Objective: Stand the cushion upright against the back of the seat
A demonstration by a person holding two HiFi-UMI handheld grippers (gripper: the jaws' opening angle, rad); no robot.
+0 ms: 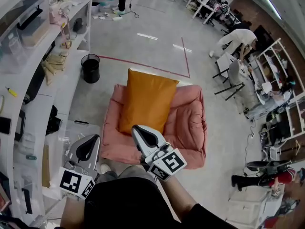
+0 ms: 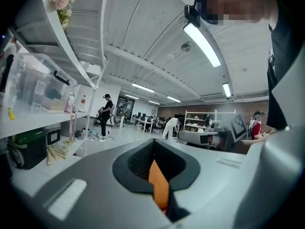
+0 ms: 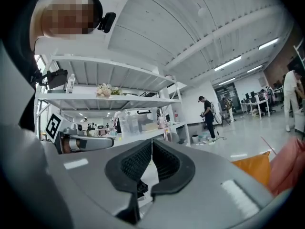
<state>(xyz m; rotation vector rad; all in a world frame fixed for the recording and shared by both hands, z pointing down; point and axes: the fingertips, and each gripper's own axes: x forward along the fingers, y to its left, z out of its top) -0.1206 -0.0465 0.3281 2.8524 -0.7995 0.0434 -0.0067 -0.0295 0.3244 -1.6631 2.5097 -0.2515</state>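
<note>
An orange cushion [image 1: 147, 101] rests on the far half of a pink floor seat [image 1: 188, 128], its top edge at the seat's back; how steeply it leans I cannot tell. My right gripper [image 1: 135, 128] is shut and empty, hovering over the seat's near edge just short of the cushion. My left gripper [image 1: 91, 138] is also shut and empty, off the seat's left corner. In the left gripper view the shut left gripper [image 2: 153, 149] shows a strip of orange cushion [image 2: 159, 185] behind it. The right gripper view shows the right gripper [image 3: 151, 149], the cushion [image 3: 252, 168] and the seat [image 3: 288, 168] at right.
White shelving [image 1: 28, 80] with boxes and tools runs along the left. A black bin [image 1: 90, 68] stands behind the seat's left side, by a red floor line [image 1: 186, 61]. A person [image 1: 236, 39] bends over chairs at the right; racks stand beyond.
</note>
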